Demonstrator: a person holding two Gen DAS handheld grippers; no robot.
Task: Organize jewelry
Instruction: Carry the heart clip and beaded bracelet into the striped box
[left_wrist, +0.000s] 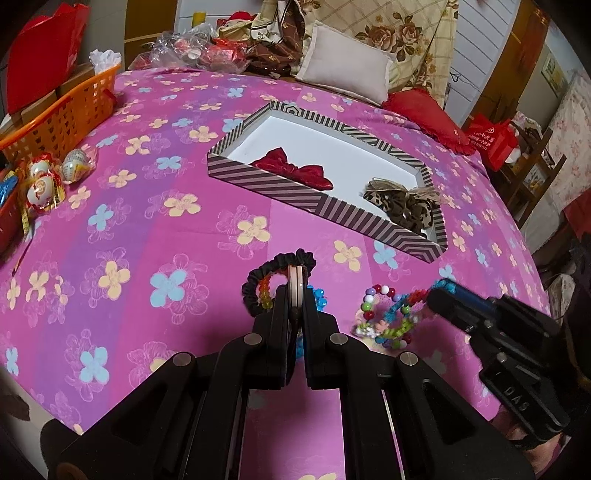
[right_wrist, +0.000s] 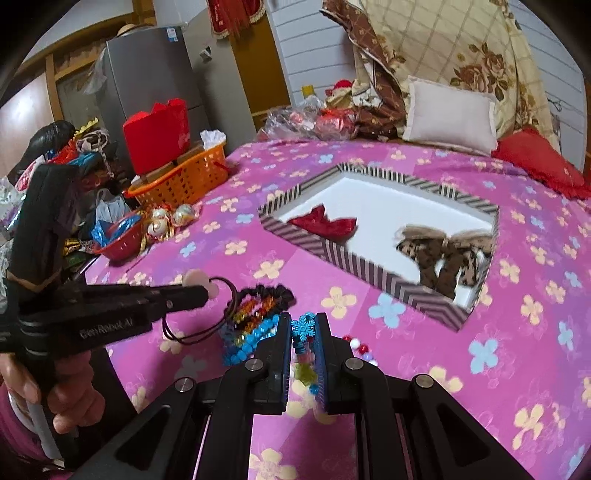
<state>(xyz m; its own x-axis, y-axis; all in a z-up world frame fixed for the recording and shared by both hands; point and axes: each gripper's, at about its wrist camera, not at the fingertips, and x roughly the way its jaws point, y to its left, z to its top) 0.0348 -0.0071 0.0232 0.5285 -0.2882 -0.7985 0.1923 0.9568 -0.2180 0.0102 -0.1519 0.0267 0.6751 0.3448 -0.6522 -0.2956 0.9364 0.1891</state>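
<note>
Left tongs (left_wrist: 297, 281) pinch a thin hair tie (right_wrist: 207, 317); right tongs (right_wrist: 303, 326) clamp a beaded bracelet (right_wrist: 303, 328) near the bed's (left_wrist: 147, 206) front edge.

The bedspread (left_wrist: 147, 206) filling most of each frame is magenta with purple bands, printed with cream and pale-blue four-petal flowers. At centre right, the box (left_wrist: 273, 188) has black-and-white striped chevron walls and a white floor; in it lie a glossy red bow (left_wrist: 295, 171) and a brown leopard-print bow (left_wrist: 402, 205). At upper left sits an orange lattice basket (left_wrist: 62, 114). Low in the frame, a black scrunchie (left_wrist: 258, 275) lies beside multicoloured bead bracelets (left_wrist: 384, 317).
</note>
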